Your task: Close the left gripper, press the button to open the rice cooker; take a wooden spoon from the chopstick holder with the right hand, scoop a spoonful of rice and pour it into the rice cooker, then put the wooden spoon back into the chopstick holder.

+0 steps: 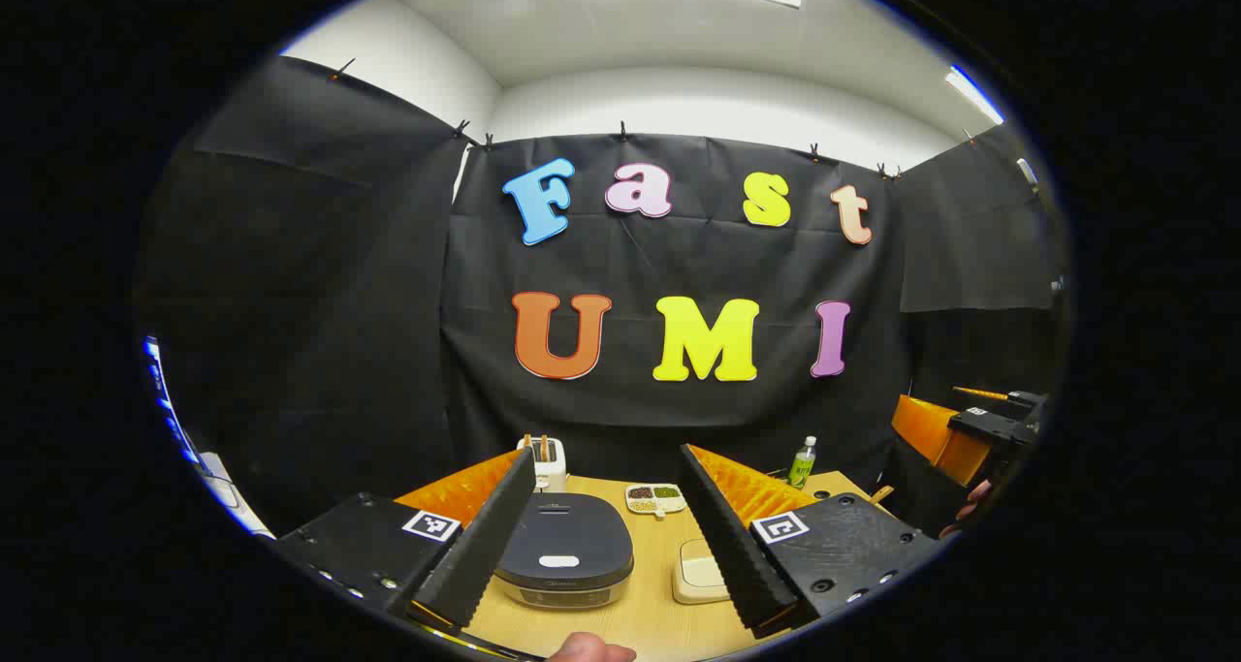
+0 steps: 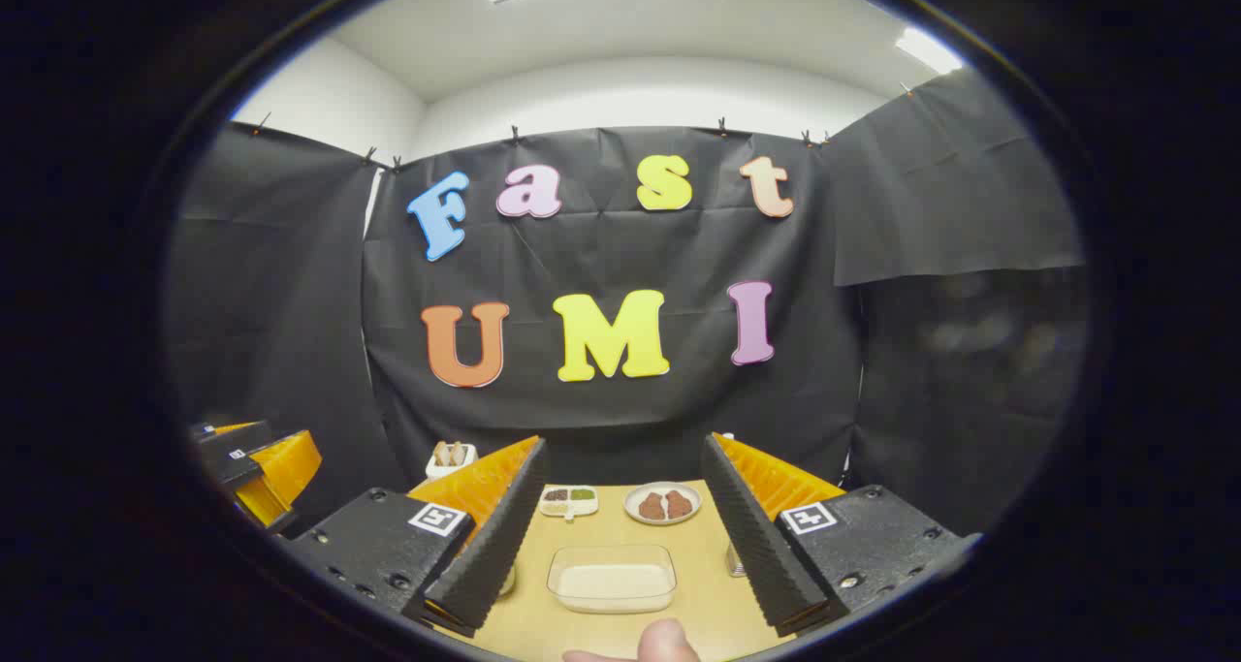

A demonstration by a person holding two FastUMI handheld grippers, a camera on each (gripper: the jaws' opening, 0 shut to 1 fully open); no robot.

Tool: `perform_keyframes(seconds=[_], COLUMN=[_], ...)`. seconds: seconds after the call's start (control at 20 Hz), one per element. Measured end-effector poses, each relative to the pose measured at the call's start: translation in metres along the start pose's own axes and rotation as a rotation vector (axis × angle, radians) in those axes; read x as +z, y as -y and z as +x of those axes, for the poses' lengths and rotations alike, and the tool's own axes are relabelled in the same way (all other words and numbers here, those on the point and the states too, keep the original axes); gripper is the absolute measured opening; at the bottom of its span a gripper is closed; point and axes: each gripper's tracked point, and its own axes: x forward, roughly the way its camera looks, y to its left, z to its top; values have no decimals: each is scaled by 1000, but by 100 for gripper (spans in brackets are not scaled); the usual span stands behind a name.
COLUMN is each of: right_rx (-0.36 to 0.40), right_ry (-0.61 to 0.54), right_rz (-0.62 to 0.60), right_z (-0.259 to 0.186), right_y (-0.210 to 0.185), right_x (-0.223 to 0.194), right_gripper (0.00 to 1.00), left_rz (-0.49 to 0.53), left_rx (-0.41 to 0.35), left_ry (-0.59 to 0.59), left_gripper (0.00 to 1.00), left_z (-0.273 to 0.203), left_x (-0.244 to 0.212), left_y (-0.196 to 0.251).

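Looking at where things stand, nothing in the task seems started yet. The left gripper has its fingers spread wide, and the rice cooker sits right between them, just ahead, lid down. Its button is probably the pale oval on the lid, so the fingers need to come together before pressing it. Beyond the cooker, slightly to the left, is the white chopstick holder with wooden handles poking up; I can't tell which one is the wooden spoon. The right gripper is spread too, holding nothing, with the clear container of rice straight ahead between its fingers on the wooden table. So pressing, grabbing, scooping, pouring and returning are all left. There's a small mark on the cooker's front, too tiny to read.
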Motion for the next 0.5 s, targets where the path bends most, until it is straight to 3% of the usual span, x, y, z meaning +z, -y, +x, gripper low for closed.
perform_keyframes(seconds=[0.5], right_rx=[23], right_ry=[-20], right_rz=[0], right_z=[7], right_y=[-12], right_x=[1], right_gripper=[100], left_rz=[22], left_rx=[5], left_ry=[-16], left_gripper=[94], left_z=[7], left_x=[-3], left_y=[-1])
